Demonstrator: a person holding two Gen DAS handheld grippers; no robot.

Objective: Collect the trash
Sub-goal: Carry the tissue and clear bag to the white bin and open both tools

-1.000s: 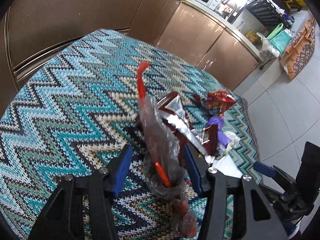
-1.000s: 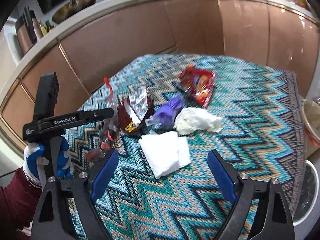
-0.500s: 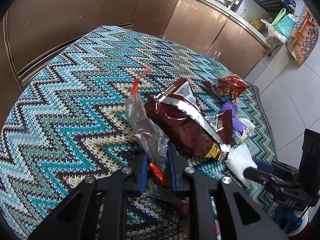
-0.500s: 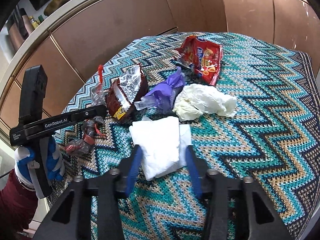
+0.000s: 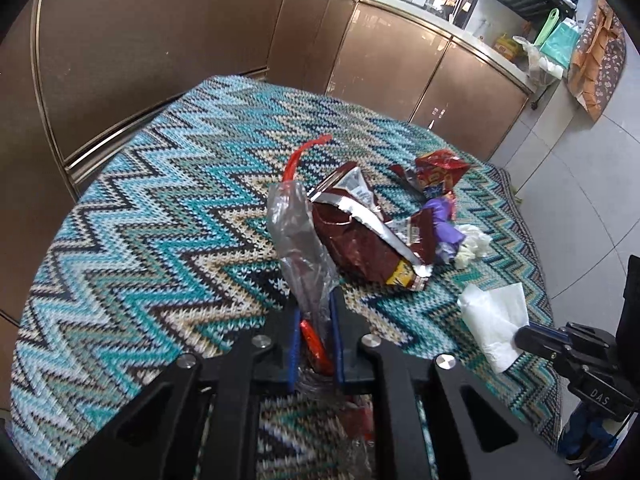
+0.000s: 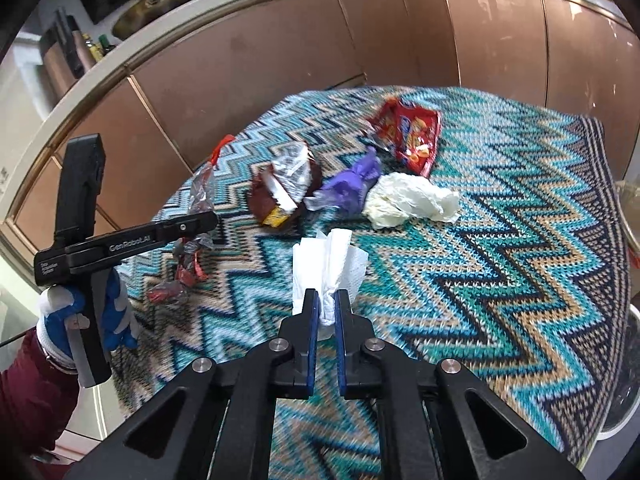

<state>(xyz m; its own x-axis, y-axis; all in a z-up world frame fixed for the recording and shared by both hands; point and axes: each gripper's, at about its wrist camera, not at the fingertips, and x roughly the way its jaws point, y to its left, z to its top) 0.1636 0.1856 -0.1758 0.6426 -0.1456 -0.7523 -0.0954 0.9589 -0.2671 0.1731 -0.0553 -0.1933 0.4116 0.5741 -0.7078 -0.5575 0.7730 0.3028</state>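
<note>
The left gripper (image 5: pixel 315 320) is seen at the lower centre of its own view, jaws just closed and clamped on a clear bag (image 5: pixel 298 236) with a red strip (image 5: pixel 304 156); the bag stands up from the jaws toward frame centre, its lower end trailing below them. In the right view the same gripper (image 6: pixel 200 222) is held at left by a gloved hand (image 6: pixel 80 312), with the bag's crumpled tail (image 6: pixel 180 276) hanging onto the cloth (image 6: pixel 500 240). The right gripper (image 6: pixel 327 312), lower centre of its view, has also just closed; its jaws are clamped on the near edge of a white tissue (image 6: pixel 328 264), which fans upward from the pads. Remaining trash lies clustered at mid-frame: a brown wrapper (image 6: pixel 284 188), a purple glove (image 6: pixel 352 180) touching it, a white wad (image 6: pixel 408 200) just right of the glove, and a red packet (image 6: pixel 408 136) above these. The right half of the cloth in the right view is bare up to its dark border at the frame's right edge; the left half of the cloth in the left view is likewise bare. Copper cabinets (image 6: pixel 280 52) run close along the table's far edge across the upper frame. At the far right edge a bin rim (image 6: pixel 630 376) is partly seen below the table edge. Tiled floor (image 5: pixel 580 184) is open at right in the left view.
</note>
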